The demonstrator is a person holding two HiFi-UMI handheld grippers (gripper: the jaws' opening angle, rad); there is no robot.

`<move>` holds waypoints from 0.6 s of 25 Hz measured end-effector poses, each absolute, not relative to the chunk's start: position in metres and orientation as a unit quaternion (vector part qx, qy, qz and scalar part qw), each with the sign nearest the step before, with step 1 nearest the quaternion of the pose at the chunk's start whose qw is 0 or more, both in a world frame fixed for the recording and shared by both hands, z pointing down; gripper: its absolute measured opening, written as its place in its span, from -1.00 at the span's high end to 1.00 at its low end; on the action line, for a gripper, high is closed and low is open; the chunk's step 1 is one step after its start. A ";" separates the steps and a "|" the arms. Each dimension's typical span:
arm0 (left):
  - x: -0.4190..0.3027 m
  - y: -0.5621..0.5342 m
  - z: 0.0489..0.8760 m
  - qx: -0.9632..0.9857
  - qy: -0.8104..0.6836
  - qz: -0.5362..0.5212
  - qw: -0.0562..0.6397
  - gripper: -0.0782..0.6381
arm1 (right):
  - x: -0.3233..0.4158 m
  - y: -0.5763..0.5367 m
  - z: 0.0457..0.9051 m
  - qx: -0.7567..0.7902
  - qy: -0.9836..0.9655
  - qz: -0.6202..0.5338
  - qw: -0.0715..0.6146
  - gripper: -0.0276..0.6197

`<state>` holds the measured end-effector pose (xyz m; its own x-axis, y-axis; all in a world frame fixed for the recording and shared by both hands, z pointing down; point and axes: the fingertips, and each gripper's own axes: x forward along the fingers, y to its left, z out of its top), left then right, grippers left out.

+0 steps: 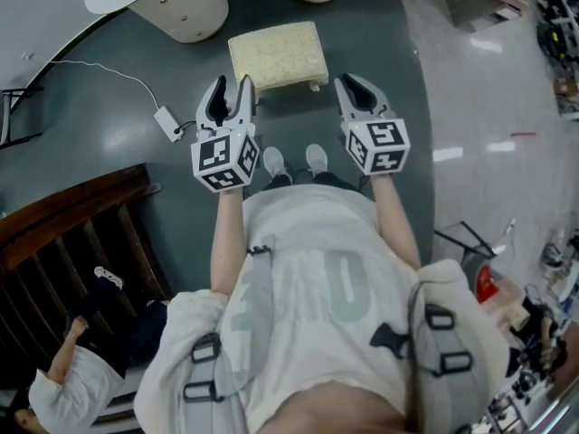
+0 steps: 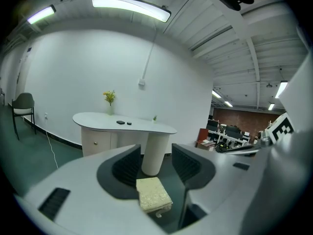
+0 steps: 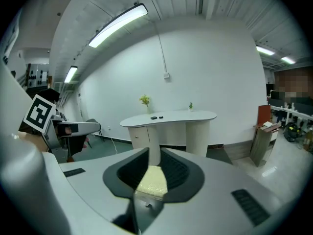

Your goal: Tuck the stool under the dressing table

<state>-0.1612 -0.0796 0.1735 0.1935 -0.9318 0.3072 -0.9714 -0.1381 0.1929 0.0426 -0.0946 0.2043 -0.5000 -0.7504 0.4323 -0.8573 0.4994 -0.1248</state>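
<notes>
Cream, nubby-cushioned stool (image 1: pixel 277 54) stands on short legs; left hand-held gripper (image 1: pixel 232 85) gapes empty, right hand-held gripper (image 1: pixel 351 83) closed.

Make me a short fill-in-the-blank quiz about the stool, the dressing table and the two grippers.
1. The stool stands on the floor, not yet ___ the dressing table.
2. The left gripper has its jaws ___, holding nothing.
3. The right gripper has its jaws ___.
Missing words: under; open; shut.
</notes>
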 end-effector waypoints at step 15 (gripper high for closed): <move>-0.165 -0.077 0.211 0.745 -0.632 0.090 0.192 0.09 | 0.038 -0.101 0.241 0.459 -0.848 0.159 0.212 -0.09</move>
<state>-0.1649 -0.0766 0.2109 0.1842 -0.9081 0.3760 -0.9768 -0.1267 0.1724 0.0381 -0.1007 0.2405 -0.4891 -0.7102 0.5063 -0.8455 0.5286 -0.0754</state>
